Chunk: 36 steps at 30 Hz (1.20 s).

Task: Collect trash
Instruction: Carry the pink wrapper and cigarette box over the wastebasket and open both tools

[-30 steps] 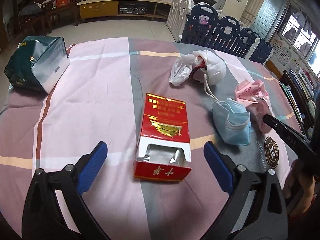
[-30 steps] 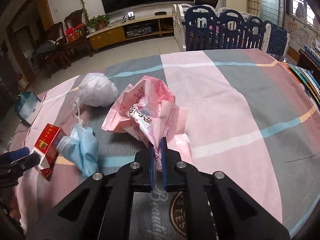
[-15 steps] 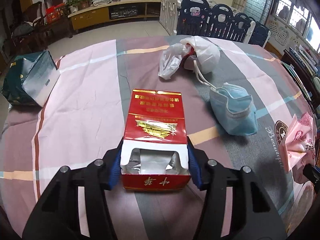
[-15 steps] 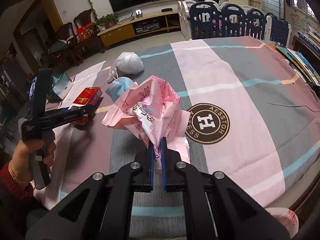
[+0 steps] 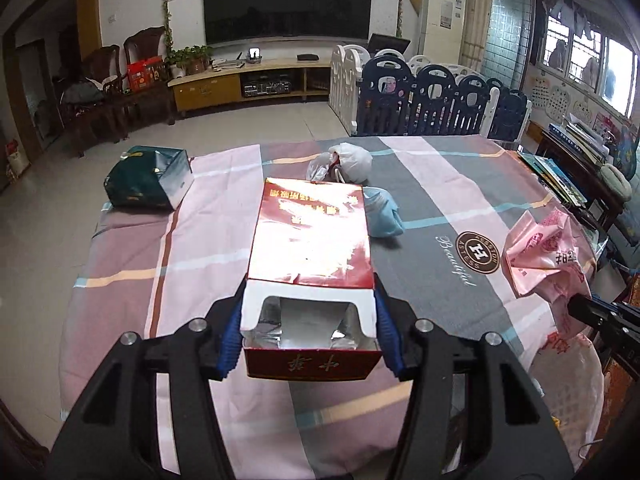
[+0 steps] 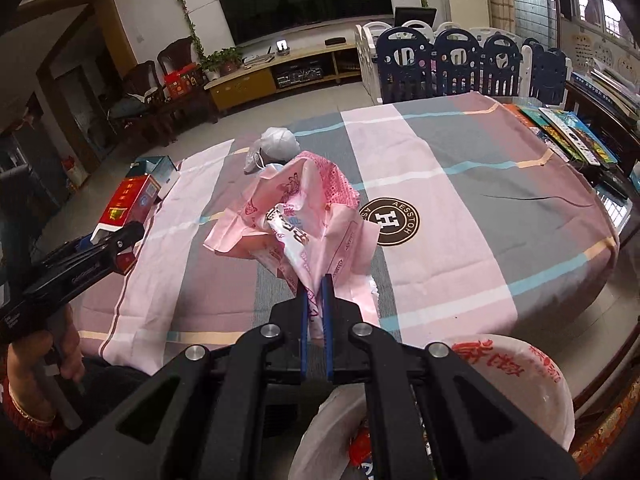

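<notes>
My left gripper [image 5: 308, 328] is shut on a red cigarette carton [image 5: 310, 256], open at the near end, held above the table; it also shows in the right wrist view [image 6: 126, 204]. My right gripper [image 6: 315, 312] is shut on a crumpled pink plastic bag [image 6: 296, 220], lifted over the table's near edge; the bag also shows in the left wrist view [image 5: 544, 252]. A blue face mask [image 5: 382, 214] and a white plastic bag [image 5: 348, 160] lie on the table behind the carton. A white trash bag [image 6: 508, 384] with red print gapes open below the right gripper.
A dark green box [image 5: 150, 178] lies at the table's far left corner. The table wears a striped pink and grey cloth [image 5: 440, 184]. Books [image 6: 568, 132] are stacked along the right side. A navy and white play fence [image 5: 432, 100] stands behind the table.
My left gripper closed on the red carton and lifted it off the cloth. My right gripper carried the pink bag back toward the near edge, above the white trash bag.
</notes>
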{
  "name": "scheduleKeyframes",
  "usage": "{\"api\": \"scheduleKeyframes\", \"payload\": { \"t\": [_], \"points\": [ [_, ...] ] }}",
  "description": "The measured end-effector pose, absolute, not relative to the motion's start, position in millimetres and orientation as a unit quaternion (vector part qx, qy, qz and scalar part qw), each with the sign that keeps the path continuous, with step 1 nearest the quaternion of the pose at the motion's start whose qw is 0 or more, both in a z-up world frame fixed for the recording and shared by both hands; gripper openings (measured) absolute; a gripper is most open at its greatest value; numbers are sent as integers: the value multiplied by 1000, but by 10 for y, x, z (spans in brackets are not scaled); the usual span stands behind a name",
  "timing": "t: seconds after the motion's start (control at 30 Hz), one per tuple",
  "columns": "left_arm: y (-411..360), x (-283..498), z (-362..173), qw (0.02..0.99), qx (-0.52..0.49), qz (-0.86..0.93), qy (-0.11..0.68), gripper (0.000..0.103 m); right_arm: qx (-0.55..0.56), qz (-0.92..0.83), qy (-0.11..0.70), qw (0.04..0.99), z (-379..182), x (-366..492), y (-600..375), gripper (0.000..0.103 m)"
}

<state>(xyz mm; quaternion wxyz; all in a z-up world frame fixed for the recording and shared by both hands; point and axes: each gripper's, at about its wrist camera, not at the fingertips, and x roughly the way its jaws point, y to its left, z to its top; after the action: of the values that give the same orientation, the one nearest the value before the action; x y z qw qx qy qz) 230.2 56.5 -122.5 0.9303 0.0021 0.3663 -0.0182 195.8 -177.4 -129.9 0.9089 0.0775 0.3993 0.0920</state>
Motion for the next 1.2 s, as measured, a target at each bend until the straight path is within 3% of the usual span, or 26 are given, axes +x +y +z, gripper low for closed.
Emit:
{"api": "scheduleKeyframes", "payload": {
  "t": [0.47, 1.2],
  "points": [
    [397, 1110, -667, 941, -12, -22, 337, 56, 80, 98, 362, 923, -894, 1199, -1885, 7],
    [331, 983, -613, 942, -11, -28, 333, 56, 95, 60, 380, 918, -1003, 925, -2217, 7]
  ]
}}
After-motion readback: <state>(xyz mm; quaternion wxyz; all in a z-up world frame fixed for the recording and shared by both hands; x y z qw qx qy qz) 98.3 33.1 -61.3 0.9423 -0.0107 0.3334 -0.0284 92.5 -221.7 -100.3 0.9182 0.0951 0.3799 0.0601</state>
